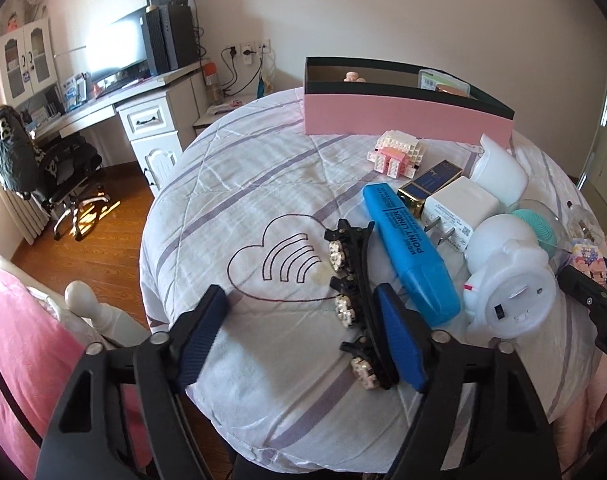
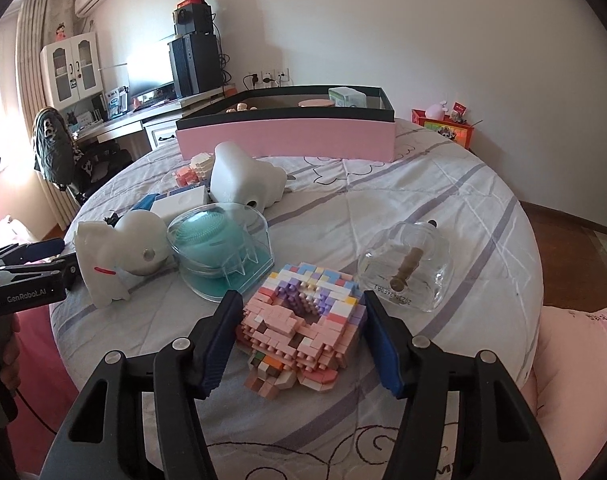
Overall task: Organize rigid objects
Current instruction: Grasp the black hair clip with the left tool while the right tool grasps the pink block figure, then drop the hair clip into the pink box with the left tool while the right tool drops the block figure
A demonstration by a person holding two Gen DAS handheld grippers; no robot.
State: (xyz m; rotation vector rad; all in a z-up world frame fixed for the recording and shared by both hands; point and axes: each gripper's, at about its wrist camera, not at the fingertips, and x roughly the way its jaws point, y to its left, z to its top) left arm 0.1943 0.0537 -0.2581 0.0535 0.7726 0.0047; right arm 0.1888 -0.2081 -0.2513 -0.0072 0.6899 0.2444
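The left gripper (image 1: 303, 336) stands part-way open over a black hair clip (image 1: 353, 304) lying on the bed (image 1: 263, 184). Its right pad looks close against the clip's spine while the left pad (image 1: 201, 336) is well clear, so nothing is clamped yet. The clip's long axis runs nearly along the fingers, away from the gripper and tilted slightly left (awkward, I judge, since closing squeezes it across its thin width). Just beside it to the right lie a blue marker (image 1: 409, 252) and a white toy lamp (image 1: 507, 280).

The right gripper (image 2: 301, 344) straddles a pastel brick model (image 2: 299, 332), a pad just beside each flank; whether they press it I cannot tell. A clear bottle (image 2: 407, 268) lies to its right, a teal brush in a clear case (image 2: 219, 252) to its left.

Beyond both, at the far side of the bed, waits the pink box (image 2: 287, 140), already holding a few things. The left hand is nearer the clip, the right nearer the bricks.
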